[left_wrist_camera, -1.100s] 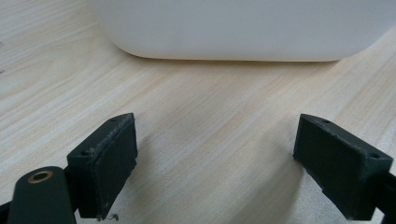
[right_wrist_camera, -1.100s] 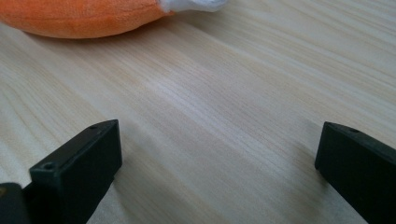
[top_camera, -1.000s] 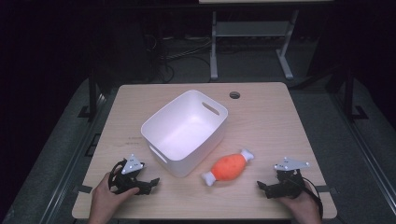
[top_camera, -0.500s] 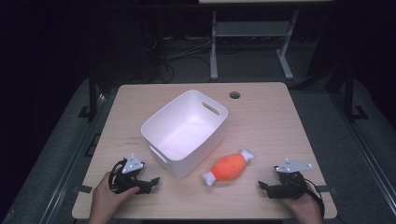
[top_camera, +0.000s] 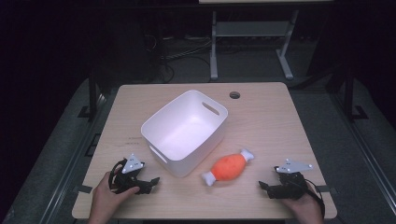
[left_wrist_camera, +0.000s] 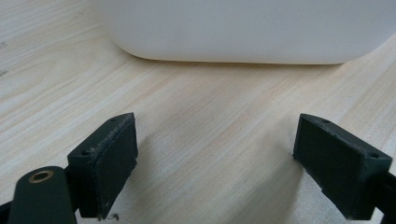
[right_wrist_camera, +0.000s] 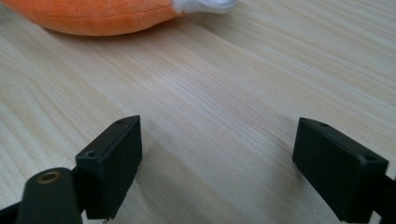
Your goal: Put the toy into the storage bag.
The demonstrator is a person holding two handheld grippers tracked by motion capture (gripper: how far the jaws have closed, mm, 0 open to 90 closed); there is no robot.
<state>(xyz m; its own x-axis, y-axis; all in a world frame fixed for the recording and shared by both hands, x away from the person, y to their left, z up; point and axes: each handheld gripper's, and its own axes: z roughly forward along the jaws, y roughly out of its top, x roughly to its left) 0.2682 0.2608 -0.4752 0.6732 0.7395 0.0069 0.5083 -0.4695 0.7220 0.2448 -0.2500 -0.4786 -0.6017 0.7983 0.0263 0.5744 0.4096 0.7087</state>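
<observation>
An orange plush toy with white ends [top_camera: 229, 167] lies on the wooden table, just right of an empty white tub [top_camera: 187, 135]. My left gripper [top_camera: 152, 182] rests at the front left, pointing at the tub's near wall [left_wrist_camera: 243, 28]. Its jaws stand open [left_wrist_camera: 215, 168] over bare wood. My right gripper [top_camera: 264, 186] rests at the front right, aimed towards the toy [right_wrist_camera: 102, 16]. It is open [right_wrist_camera: 215, 168]; its jaws have just been closing a little, with nothing between them. A hand holds each gripper.
The table [top_camera: 280, 121] has a round cable hole [top_camera: 234, 95] near its far edge. Beyond it stand a metal frame and cables on a dark floor. Bare wood lies between the toy and the right gripper.
</observation>
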